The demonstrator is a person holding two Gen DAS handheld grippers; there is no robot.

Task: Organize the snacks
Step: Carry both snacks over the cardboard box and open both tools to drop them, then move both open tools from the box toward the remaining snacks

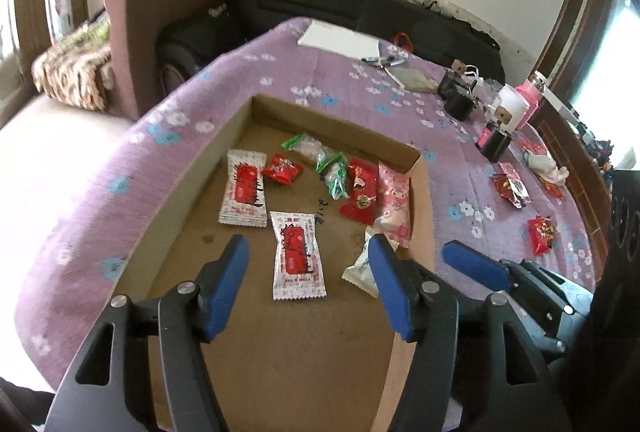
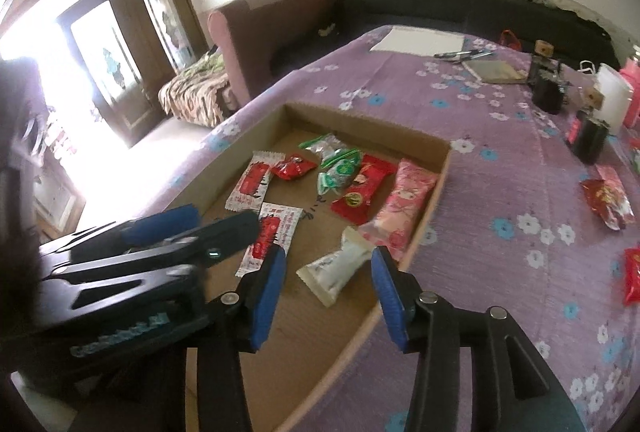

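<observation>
A: Biggest first. What did the scene hold?

B: Table under a purple floral cloth (image 1: 120,200). On it sat a shallow cardboard tray (image 1: 236,128), open top, near the table's front edge.

A: Tray contents?

B: Snacks, all flat on the tray floor. Pink packet (image 1: 394,204) along the right wall, big red packet (image 1: 360,196) touching its left side. Two white packets with red labels: one at the left (image 1: 243,192), one nearer the camera (image 1: 298,256). A cream packet (image 2: 336,268) lay near the right wall, its end touching the pink one. Green-and-clear wrappers (image 1: 334,172) mid-tray, small red candy (image 1: 282,168) beside the left white packet.

A: Anything outside the tray?

B: Loose red snacks on the cloth to the right (image 1: 540,234), well apart from the tray.

A: Grippers?

B: Left gripper (image 1: 308,272) hung over the tray, jaws apart, nothing between the pads; the nearer white packet lay on the floor below the gap. Right gripper (image 2: 330,284) was just beside it, jaws also apart and empty, the cream packet lying under the gap.
</observation>
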